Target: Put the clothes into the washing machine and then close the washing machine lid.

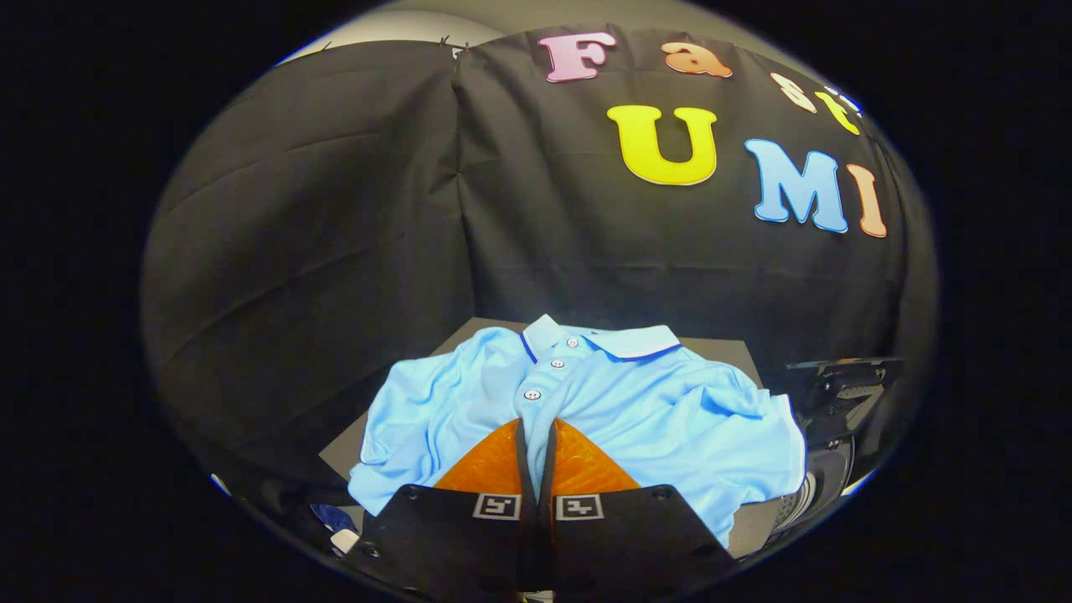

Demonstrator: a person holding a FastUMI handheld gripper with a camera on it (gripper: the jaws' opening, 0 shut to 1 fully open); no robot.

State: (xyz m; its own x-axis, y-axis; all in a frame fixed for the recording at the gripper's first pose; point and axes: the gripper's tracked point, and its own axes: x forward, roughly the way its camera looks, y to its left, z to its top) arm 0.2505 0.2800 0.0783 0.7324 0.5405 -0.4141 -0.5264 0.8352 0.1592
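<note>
Black cloth walls back a dark table (pixel 720 345) bearing a blue shirt (pixel 653 402); fingers (pixel 536 431) closed, over it.

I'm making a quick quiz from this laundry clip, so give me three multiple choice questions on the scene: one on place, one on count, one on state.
1. Where is the shirt?
A. spread on the dark mat, just ahead of the fingers
B. hanging on the wall
C. rolled in a basket

2. How many buttons show on its placket?
A. one
B. three
C. six

3. How do the gripper fingers stand?
A. wide apart
B. close together, almost touching
C. bent backward

Answers: A, it lies flat there; B, three in a row below the collar; B, a thin gap separates them.
</note>
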